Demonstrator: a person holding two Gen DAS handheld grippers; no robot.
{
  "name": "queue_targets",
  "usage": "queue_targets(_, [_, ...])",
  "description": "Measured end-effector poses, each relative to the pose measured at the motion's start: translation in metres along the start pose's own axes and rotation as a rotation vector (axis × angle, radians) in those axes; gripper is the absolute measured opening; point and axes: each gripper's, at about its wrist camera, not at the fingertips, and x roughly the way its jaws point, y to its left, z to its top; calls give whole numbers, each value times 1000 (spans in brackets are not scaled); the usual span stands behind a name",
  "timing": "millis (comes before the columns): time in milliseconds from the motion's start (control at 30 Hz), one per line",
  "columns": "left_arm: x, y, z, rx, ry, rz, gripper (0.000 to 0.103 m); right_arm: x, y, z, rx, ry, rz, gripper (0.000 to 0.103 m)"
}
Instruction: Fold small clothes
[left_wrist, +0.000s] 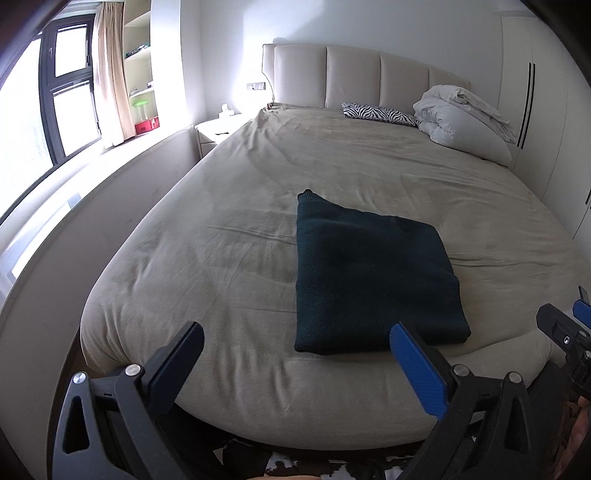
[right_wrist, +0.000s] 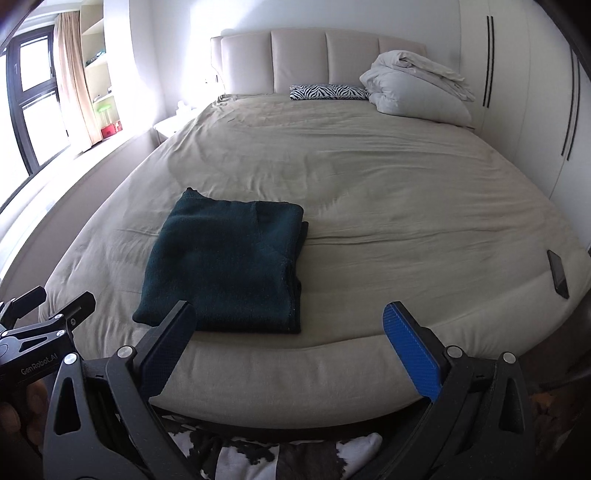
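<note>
A dark green knit garment (left_wrist: 373, 273) lies folded into a thick rectangle on the beige bed (left_wrist: 229, 229), near its foot edge. The right wrist view shows the same garment (right_wrist: 229, 258) with its stacked layers along the right side. My left gripper (left_wrist: 297, 336) is open above the foot edge, left of and just in front of the garment, and holds nothing. My right gripper (right_wrist: 290, 319) is open too, hovering just short of the garment's near right corner. The right gripper's tip (left_wrist: 565, 328) shows at the far right of the left wrist view, and the left gripper's tip (right_wrist: 55, 306) at the far left of the right wrist view.
A zebra-print pillow (right_wrist: 328, 92) and a bundled white duvet (right_wrist: 417, 88) sit by the headboard. A dark phone (right_wrist: 557, 278) lies near the bed's right edge. White wardrobe doors (right_wrist: 524, 92) stand on the right, a nightstand (left_wrist: 218, 131) and window (left_wrist: 44, 122) on the left. A cowhide rug (right_wrist: 258, 458) covers the floor.
</note>
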Motion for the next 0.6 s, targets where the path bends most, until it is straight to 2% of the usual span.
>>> queue_targets(600, [11, 1, -3, -3, 19, 11, 103, 14, 4, -6, -12, 39, 12, 103])
